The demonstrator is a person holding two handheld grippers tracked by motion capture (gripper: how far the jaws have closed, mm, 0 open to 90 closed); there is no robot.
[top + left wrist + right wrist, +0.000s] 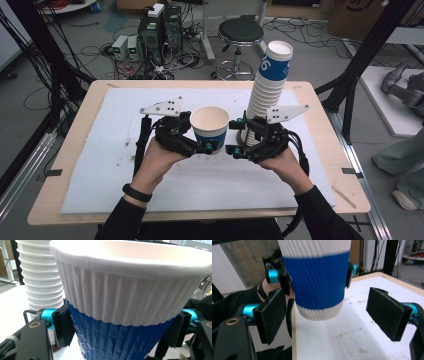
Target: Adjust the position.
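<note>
Clamping a cup (209, 129) between its two jaws, the left gripper (206, 146) holds it upright above the white mat (120, 165), clear of the surface in the right gripper view; its base is hidden in the left gripper view. The right gripper (332, 315) has its jaws spread wide with nothing between them, just beside and below the cup. A stack (267, 95) of cups stands behind the right gripper toward the table's (75, 150) far right corner, its foot hidden by that gripper.
</note>
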